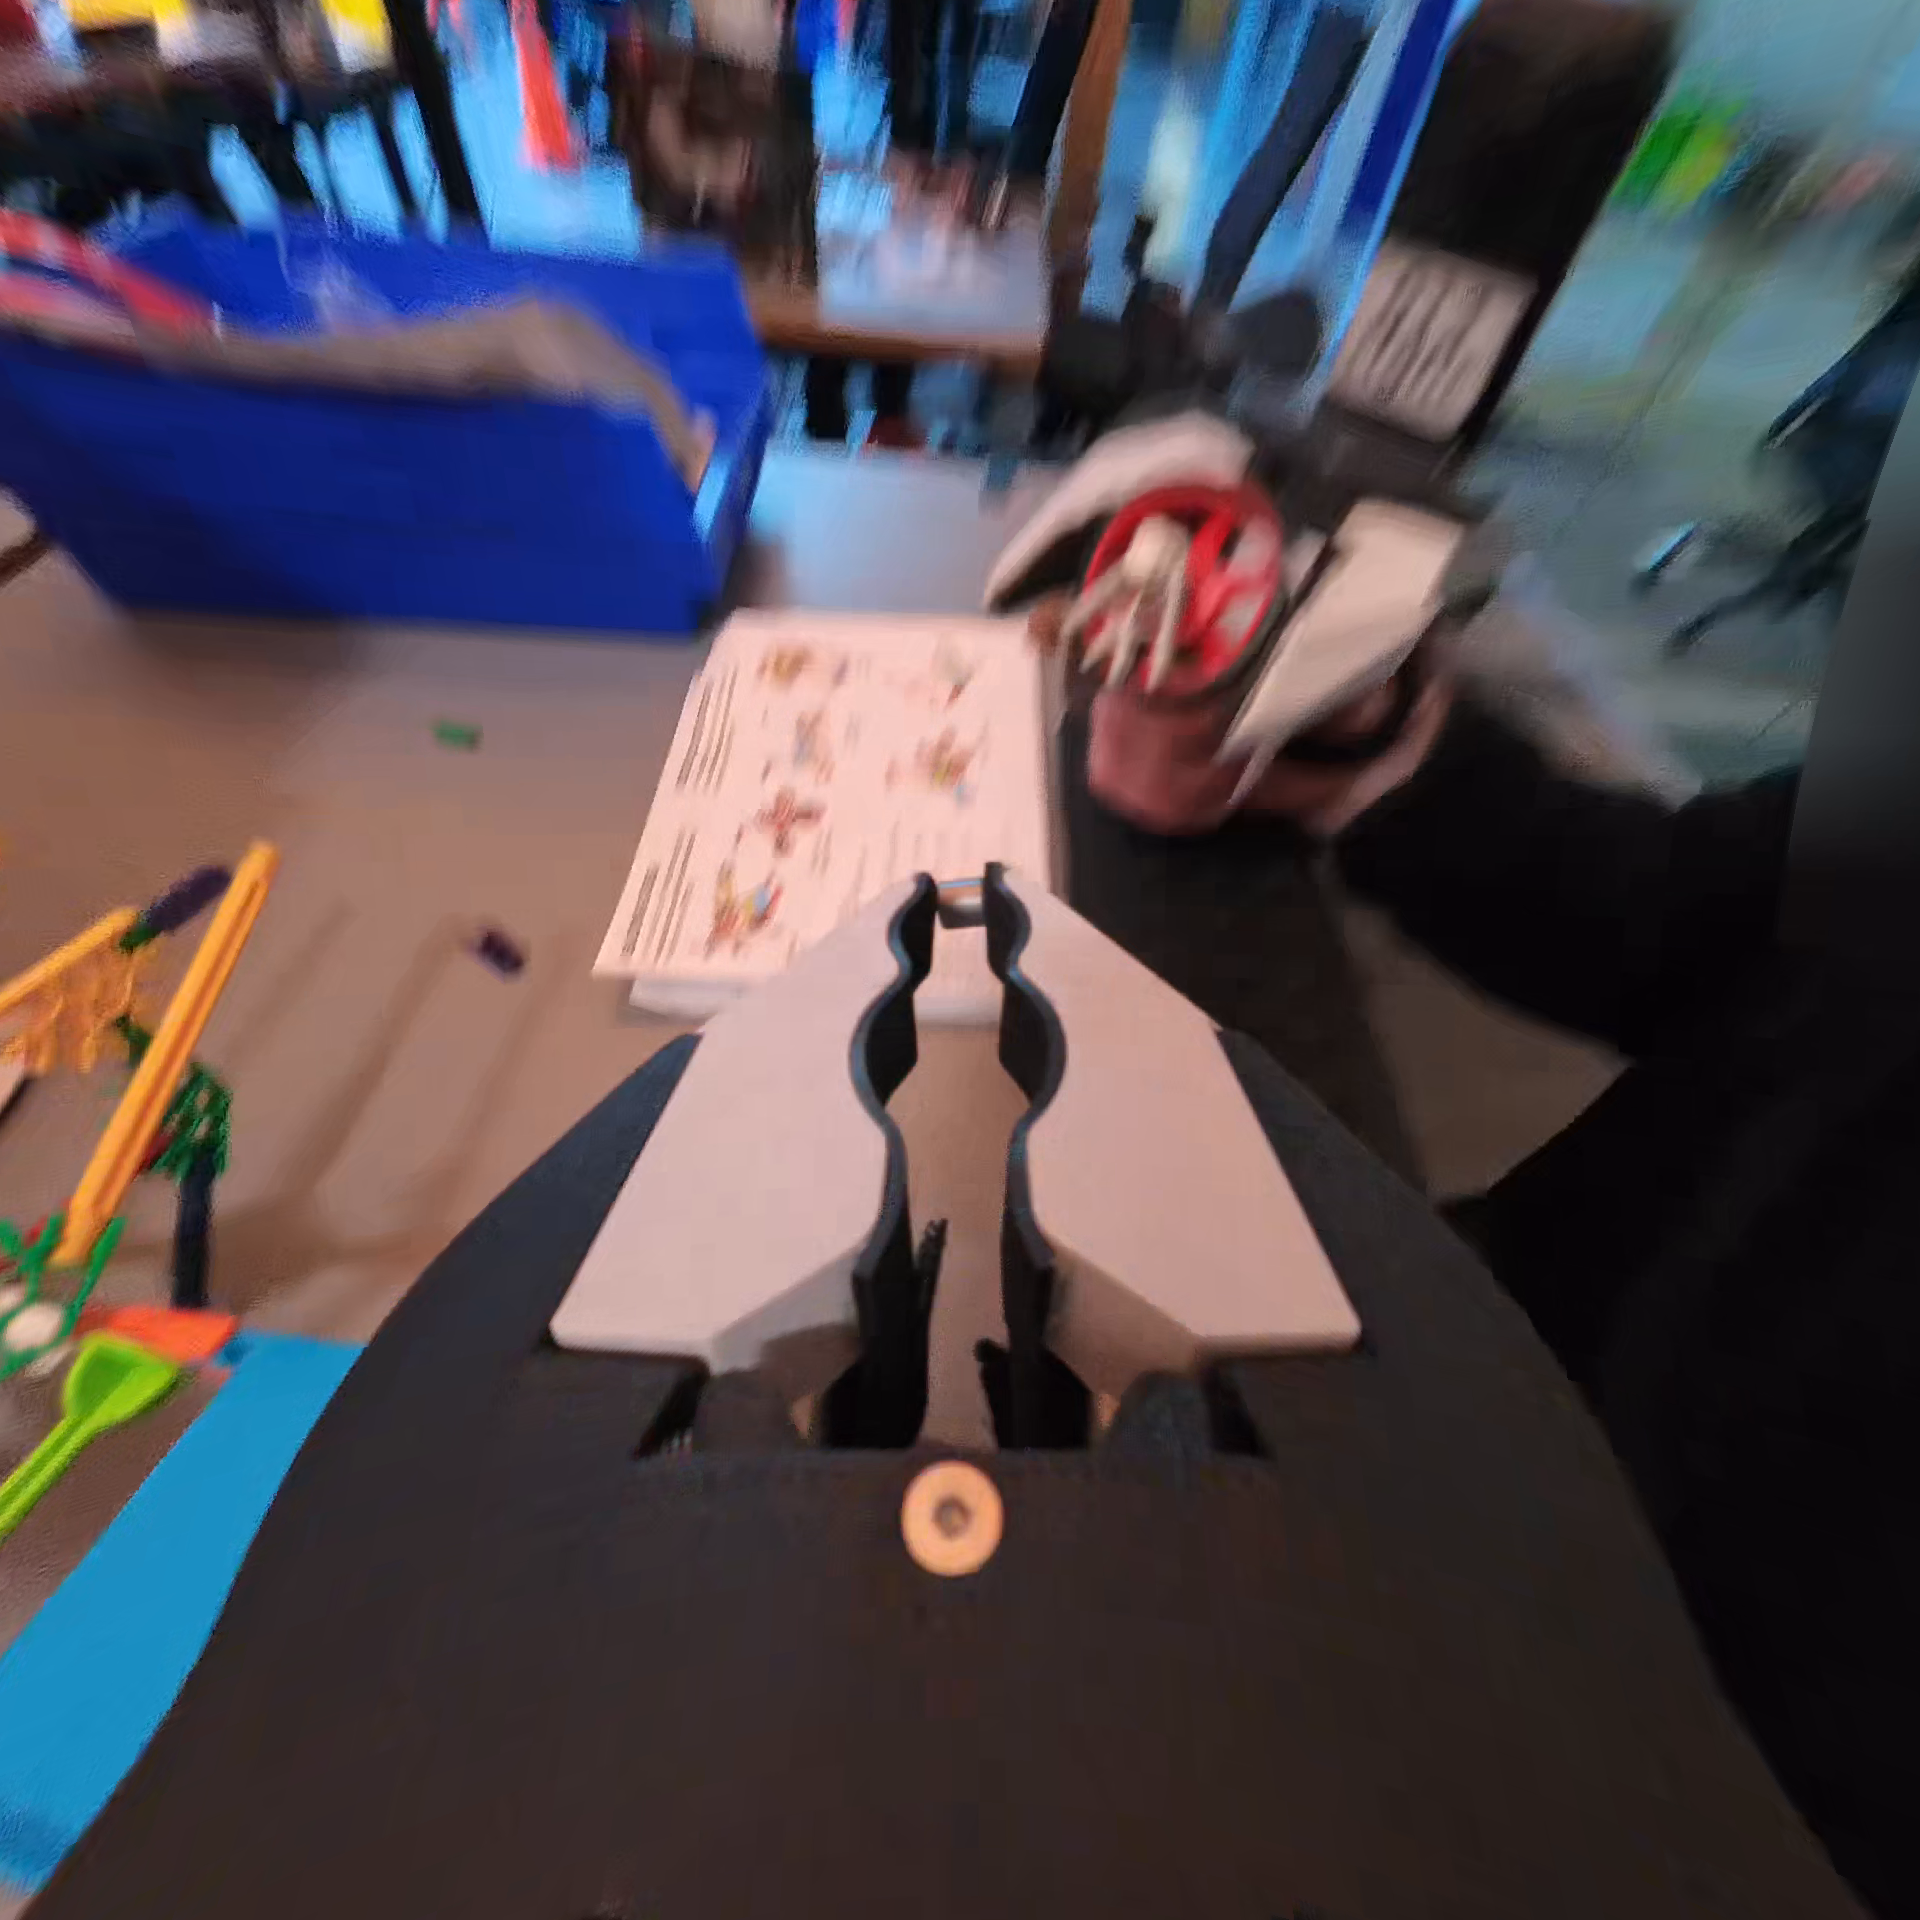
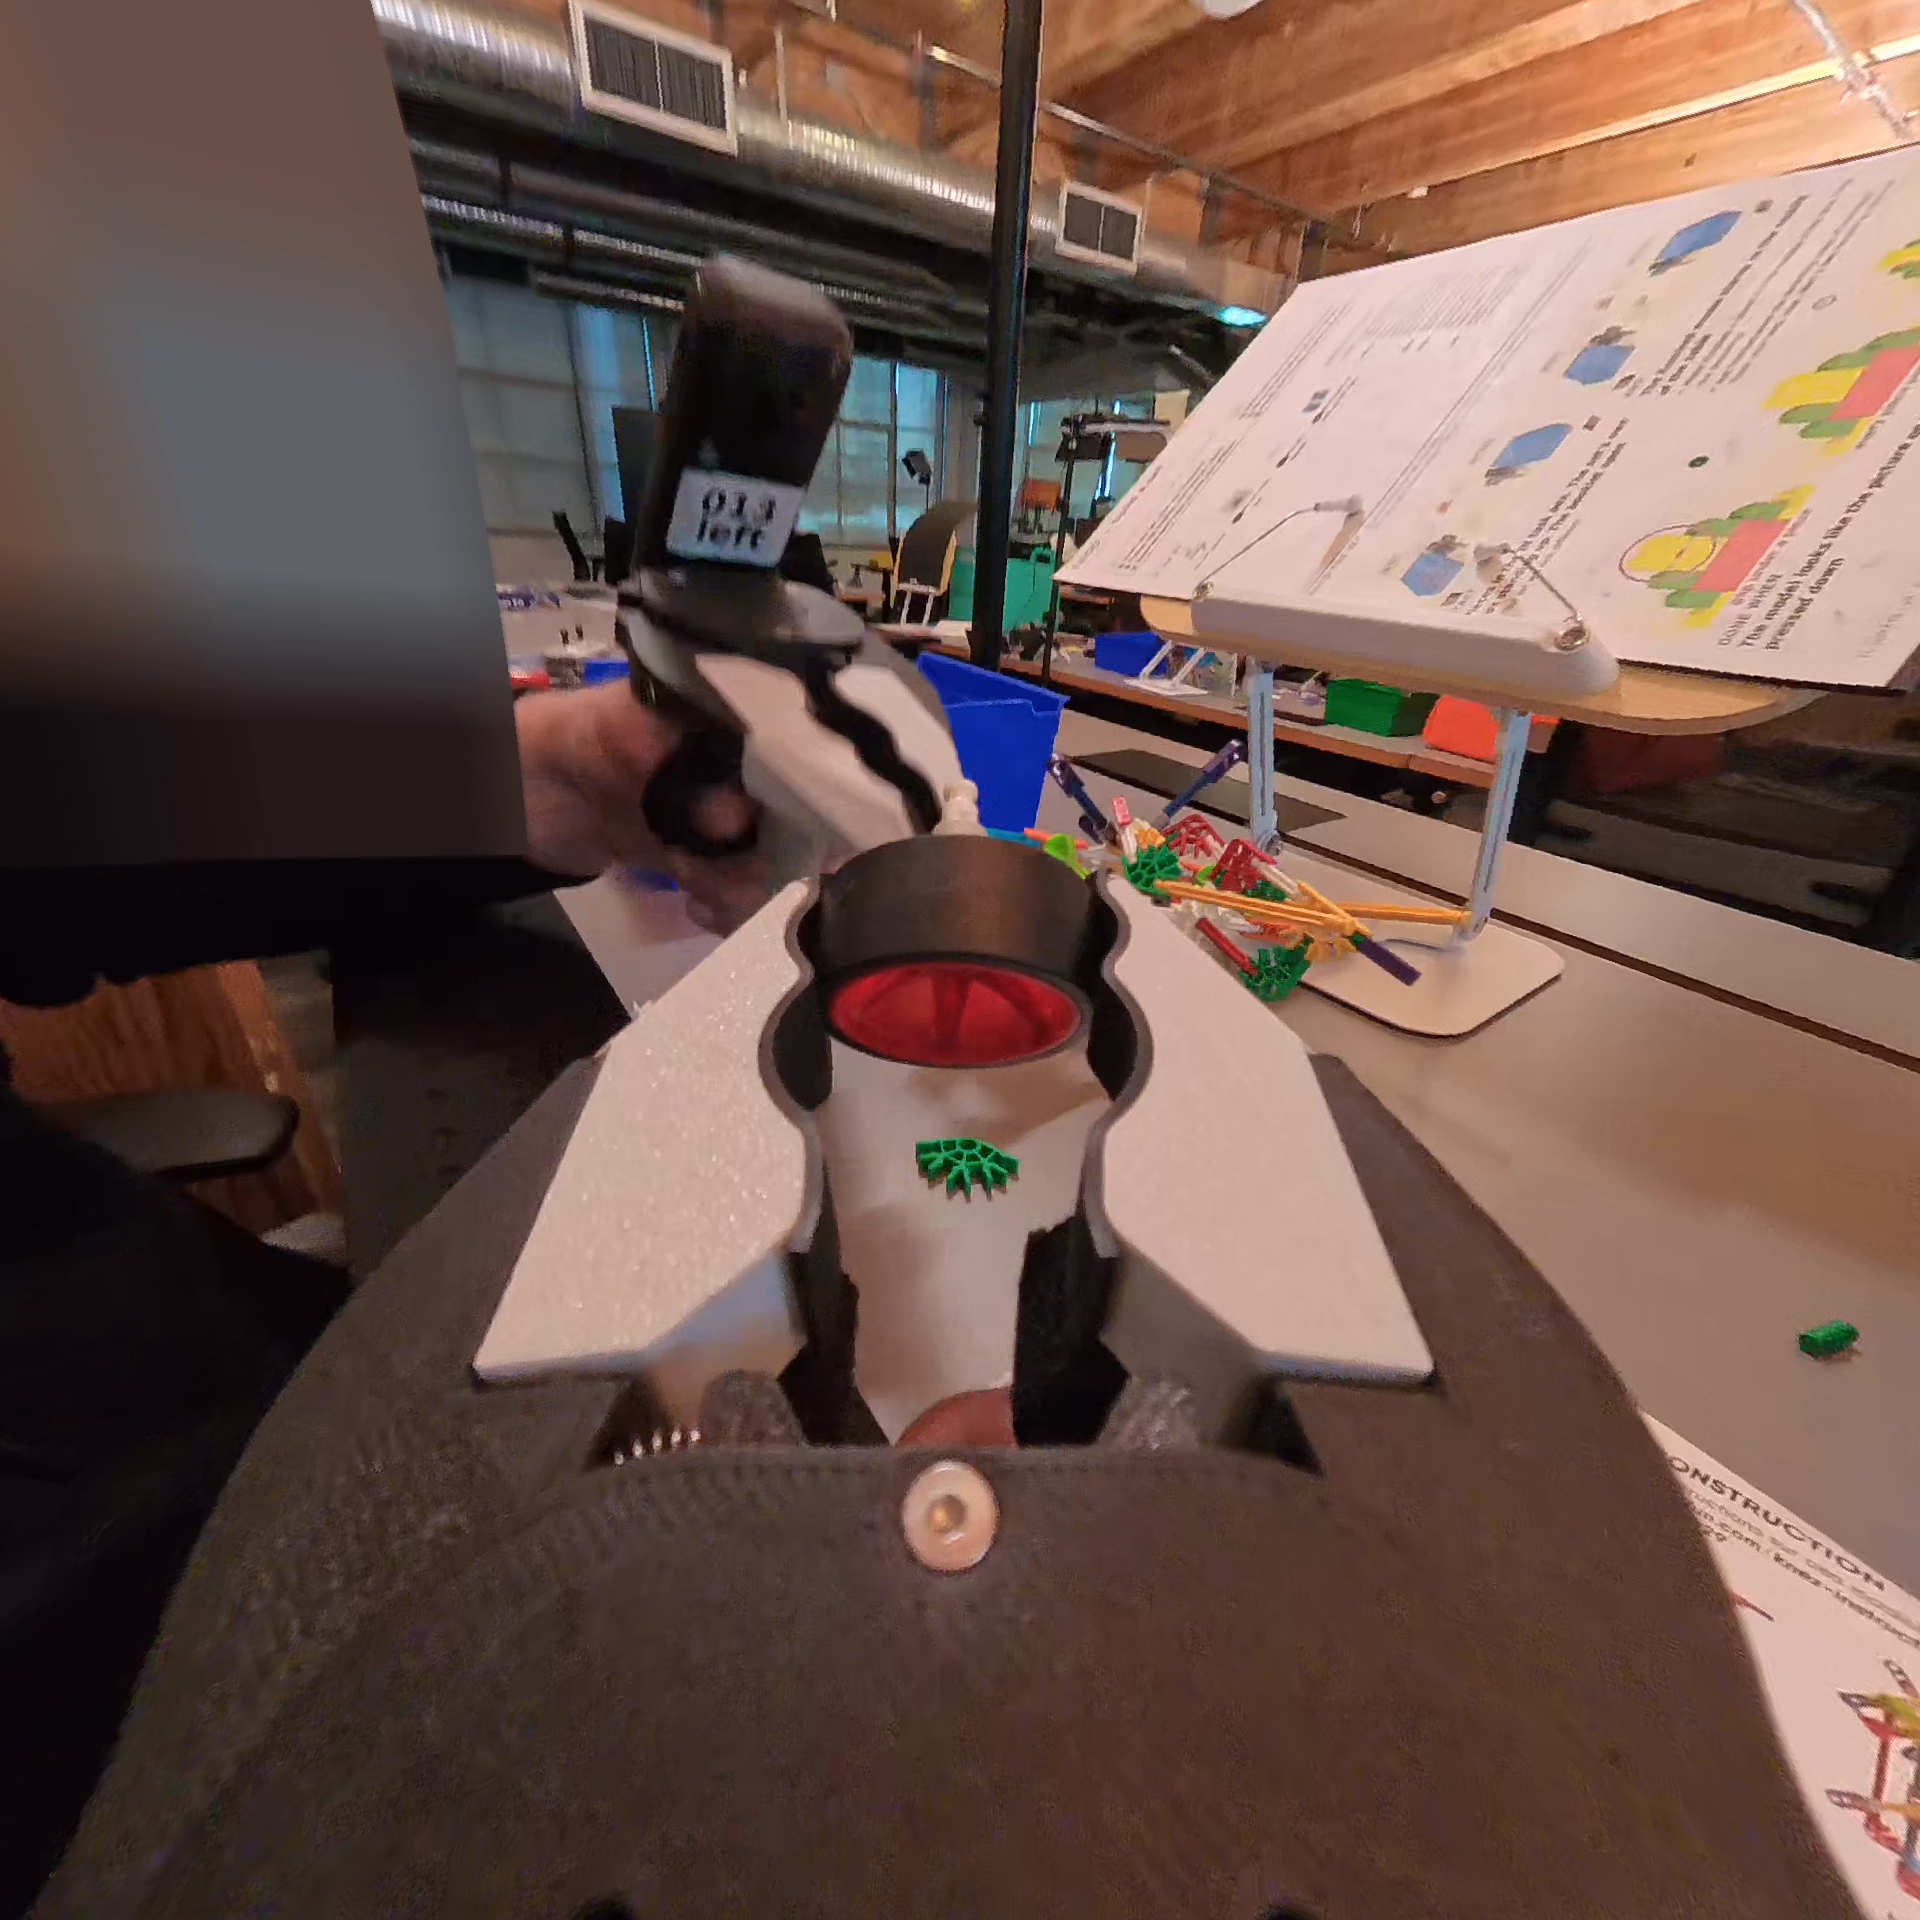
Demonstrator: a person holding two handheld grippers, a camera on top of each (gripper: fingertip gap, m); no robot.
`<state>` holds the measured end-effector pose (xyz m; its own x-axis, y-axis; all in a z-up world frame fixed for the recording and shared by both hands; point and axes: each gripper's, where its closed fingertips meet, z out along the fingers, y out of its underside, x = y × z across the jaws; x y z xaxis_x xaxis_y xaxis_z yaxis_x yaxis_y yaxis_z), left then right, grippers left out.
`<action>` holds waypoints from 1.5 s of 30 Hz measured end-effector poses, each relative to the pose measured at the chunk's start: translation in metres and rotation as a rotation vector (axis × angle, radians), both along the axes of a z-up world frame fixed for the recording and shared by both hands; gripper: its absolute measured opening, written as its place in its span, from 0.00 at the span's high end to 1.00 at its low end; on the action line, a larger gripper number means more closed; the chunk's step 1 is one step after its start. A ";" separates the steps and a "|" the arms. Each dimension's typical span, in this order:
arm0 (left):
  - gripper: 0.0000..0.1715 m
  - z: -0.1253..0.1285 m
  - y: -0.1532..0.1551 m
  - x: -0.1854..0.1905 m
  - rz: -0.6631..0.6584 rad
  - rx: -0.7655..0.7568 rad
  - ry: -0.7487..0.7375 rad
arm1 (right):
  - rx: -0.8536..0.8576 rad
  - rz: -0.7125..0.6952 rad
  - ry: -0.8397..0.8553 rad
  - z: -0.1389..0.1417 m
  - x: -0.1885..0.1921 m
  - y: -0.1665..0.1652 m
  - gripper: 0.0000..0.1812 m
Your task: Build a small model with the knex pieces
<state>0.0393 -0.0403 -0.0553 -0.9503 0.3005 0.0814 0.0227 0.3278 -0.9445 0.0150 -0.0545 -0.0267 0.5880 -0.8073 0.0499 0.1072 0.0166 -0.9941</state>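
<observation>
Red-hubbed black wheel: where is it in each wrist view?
Left wrist view: the wheel sits upper right, blurred, between the right gripper fingers.
Right wrist view: the wheel sits at centre, clamped at the fingertips of that view's own gripper.
Shared landmark: the rod-and-connector model on the table.

Right claw [image 2: 956, 935] is spread wide, left claw [image 1: 961, 899] nearly closed and tilted downward.

Evenly lit indoors, no harsh glare; heavy motion blur throughout left wrist view, right sharper, wide-angle bending at edges.
</observation>
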 end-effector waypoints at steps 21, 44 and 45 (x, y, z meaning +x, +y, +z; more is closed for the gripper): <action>0.96 0.039 -0.014 -0.013 0.065 -0.247 0.079 | -0.151 -0.166 0.012 -0.011 0.018 0.011 0.75; 0.94 0.073 -0.007 -0.033 0.086 -0.406 -0.190 | 0.056 -0.180 -0.115 0.020 0.009 0.009 0.75; 0.91 0.077 -0.005 -0.034 0.080 -0.415 -0.169 | 0.082 -0.161 -0.122 0.023 0.007 0.008 0.75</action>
<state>0.0052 -0.0454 0.0222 -0.9614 0.2002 -0.1890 0.1781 -0.0710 -0.9814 0.0221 -0.0462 -0.0034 0.4445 -0.8947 0.0434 0.2347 0.0696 -0.9696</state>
